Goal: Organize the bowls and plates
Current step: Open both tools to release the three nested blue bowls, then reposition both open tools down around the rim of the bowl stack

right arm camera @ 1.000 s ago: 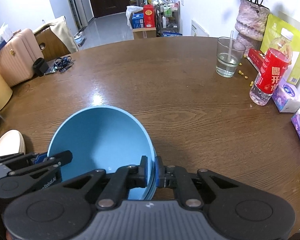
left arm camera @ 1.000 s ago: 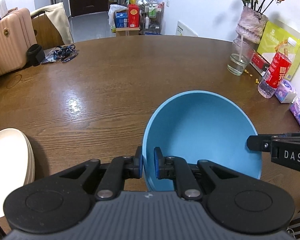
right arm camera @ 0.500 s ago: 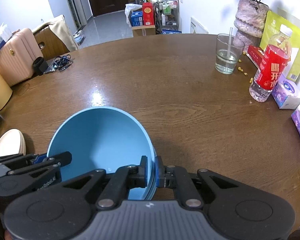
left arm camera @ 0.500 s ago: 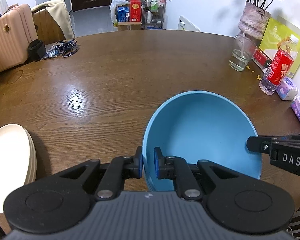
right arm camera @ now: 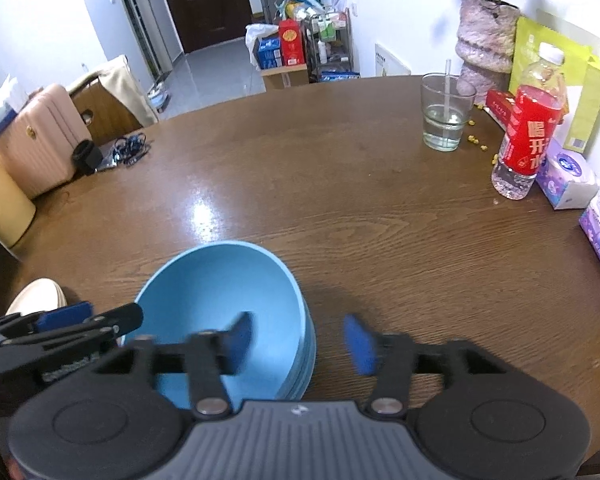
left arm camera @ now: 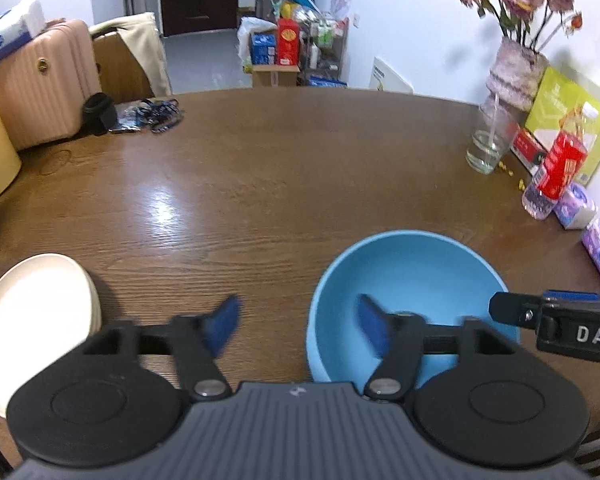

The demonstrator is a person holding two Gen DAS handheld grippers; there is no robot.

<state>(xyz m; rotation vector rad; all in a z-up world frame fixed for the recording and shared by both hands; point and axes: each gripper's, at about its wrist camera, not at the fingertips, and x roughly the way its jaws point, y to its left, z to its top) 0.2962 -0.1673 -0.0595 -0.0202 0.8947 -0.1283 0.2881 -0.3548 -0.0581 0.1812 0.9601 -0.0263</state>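
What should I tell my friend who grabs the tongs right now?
Left tongs: open, jaws just opened, straddling the near rim of the blue bowl without pressing it.
Right tongs: open, jaws just opened, astride the bowl's right rim.
The bowl tops a stack of blue bowls on the wooden table. Cream plates are stacked to its left.
Done: bowl released. Left: nothing obvious in view.

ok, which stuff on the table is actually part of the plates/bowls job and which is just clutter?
Job:
- blue bowl stack
- cream plates

Clutter:
- glass of water
- red-label bottle
- vase
- tissue packs
- cables
- green bag
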